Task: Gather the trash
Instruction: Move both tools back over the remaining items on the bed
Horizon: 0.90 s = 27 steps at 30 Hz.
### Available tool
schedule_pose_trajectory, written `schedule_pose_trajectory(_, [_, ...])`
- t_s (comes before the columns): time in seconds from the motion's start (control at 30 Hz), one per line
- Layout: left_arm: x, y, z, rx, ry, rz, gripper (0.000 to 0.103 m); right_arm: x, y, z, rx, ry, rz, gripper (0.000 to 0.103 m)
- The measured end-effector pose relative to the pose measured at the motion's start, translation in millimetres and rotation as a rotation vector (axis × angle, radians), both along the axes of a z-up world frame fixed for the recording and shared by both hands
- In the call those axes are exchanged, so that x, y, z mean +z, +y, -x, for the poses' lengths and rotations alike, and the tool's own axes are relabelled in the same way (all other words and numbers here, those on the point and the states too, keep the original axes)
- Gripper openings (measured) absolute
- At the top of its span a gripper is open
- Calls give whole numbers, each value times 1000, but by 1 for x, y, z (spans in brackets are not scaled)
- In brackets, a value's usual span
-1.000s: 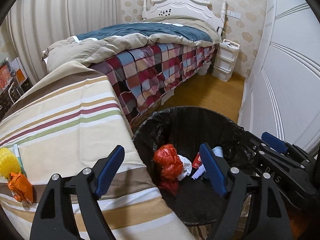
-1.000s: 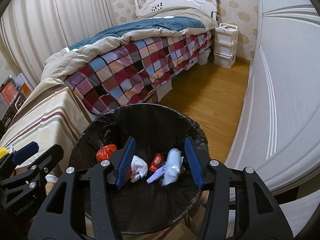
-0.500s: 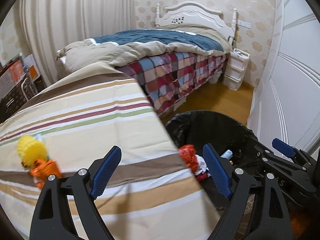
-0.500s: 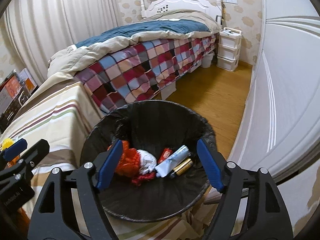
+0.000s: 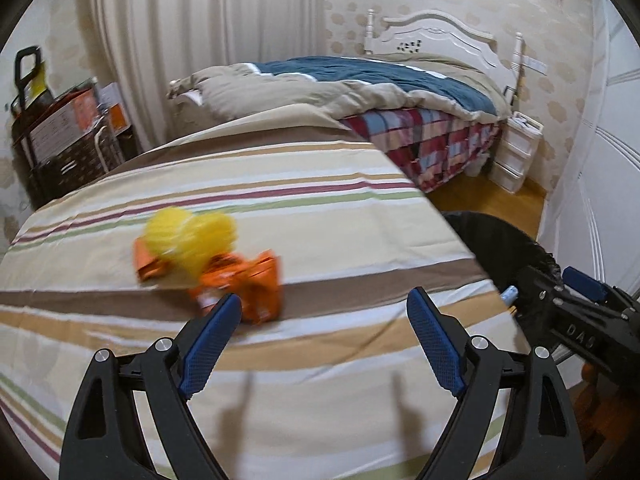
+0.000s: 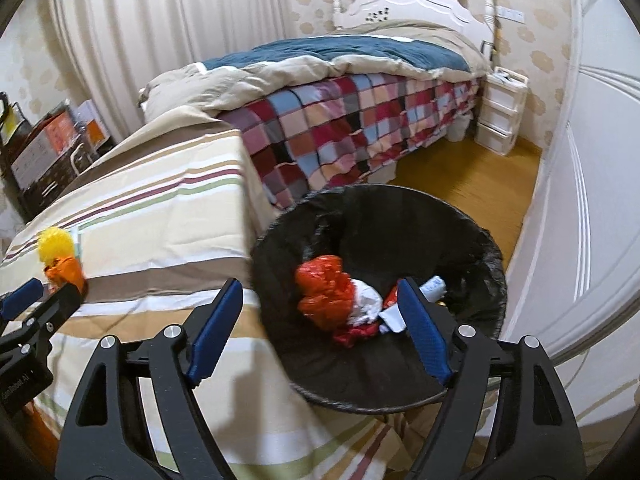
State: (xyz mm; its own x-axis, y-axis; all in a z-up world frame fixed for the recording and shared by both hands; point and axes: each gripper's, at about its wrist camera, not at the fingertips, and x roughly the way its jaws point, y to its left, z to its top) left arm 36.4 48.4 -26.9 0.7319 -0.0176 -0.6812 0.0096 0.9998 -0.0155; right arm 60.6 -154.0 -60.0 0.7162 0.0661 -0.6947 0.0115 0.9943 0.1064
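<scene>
Your left gripper stood wide, empty, nearer arm. Orange wrapper with yellow ball lay on striped worktop, just ahead-left. Right gripper was opening, empty, above bin.

A home bedroom: made bed, white headboard.

Striped beige cloth, yellow and orange trash, black bin, checked bedspread.

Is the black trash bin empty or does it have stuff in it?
Not empty. The bin holds an orange bag, white crumpled paper and other scraps at its bottom, well below the rim.
</scene>
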Motion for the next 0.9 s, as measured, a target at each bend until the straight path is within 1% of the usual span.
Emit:
schedule_pose_trajectory(0.1, [-3,18,9,30,4,-1,84,2,12,2,29,2,-18,79])
schedule_pose_trajectory(0.53, [-14,108,33,212,39,9,84,-1,103,10,235,28,9,79])
schedule_pose_trajectory(0.7, [-15,131,36,267,44,3,84,-1,141,15,320,33,22,79])
schedule_pose_trajectory(0.9, [-16,151,38,307,51,23,84,-1,180,11,394,42,25,79])
